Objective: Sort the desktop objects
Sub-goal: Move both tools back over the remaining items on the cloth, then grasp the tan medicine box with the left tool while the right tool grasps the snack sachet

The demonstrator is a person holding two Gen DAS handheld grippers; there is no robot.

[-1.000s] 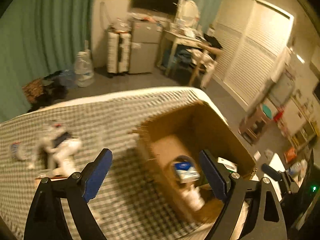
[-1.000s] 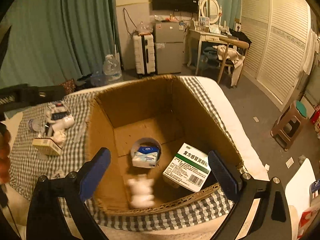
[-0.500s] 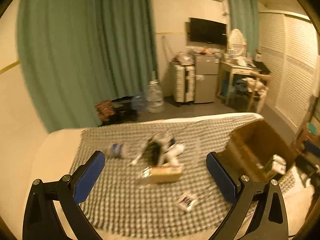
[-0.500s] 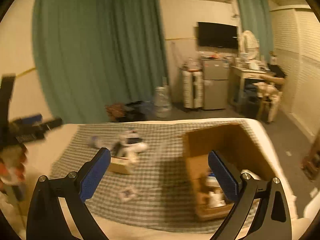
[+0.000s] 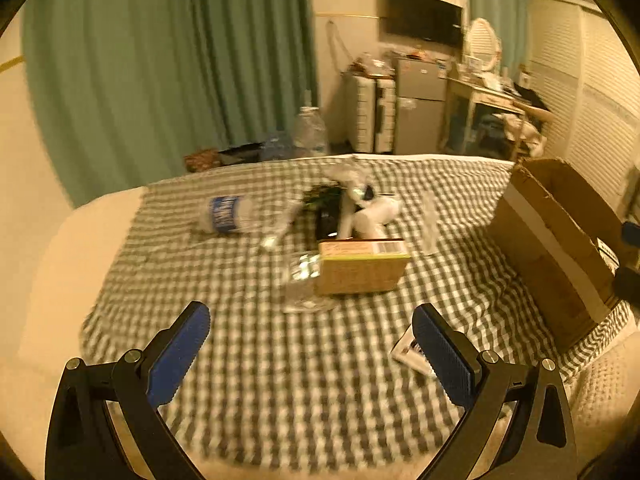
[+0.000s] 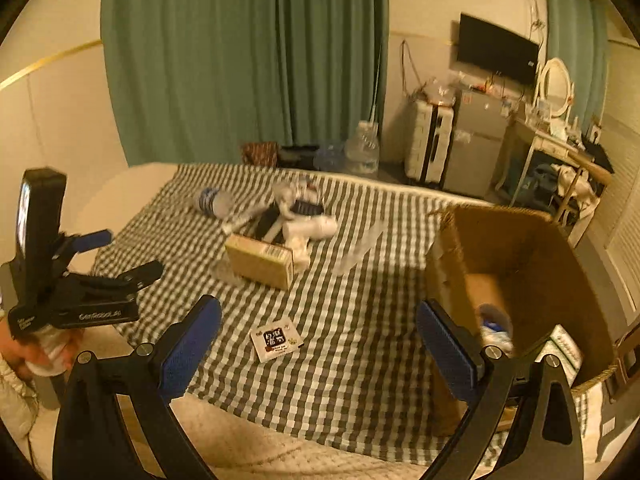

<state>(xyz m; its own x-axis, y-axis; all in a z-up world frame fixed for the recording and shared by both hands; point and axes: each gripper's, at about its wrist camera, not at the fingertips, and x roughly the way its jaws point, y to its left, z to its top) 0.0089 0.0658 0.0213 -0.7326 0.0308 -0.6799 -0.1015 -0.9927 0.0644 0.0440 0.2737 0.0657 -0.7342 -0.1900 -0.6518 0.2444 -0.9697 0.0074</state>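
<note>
1. Left wrist view: left gripper (image 5: 310, 336) gaping wide, holding nothing, above the checked cloth (image 5: 248, 360). Boxy tan carton (image 5: 362, 266) and a clear plastic bottle (image 5: 236, 216) lie mid-bed.
2. Right wrist view: right gripper (image 6: 318, 334) wide open too, empty. Corrugated cardboard box (image 6: 516, 280) sits at right, flat sachet (image 6: 276, 339) nearby; green curtains (image 6: 248, 52) hang behind.

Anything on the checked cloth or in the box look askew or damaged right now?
The water bottle lies on its side at the far end of the checked cloth. The cardboard box has a ragged, torn top edge at its near-left corner. A small printed card lies loose, apart from the pile.
</note>
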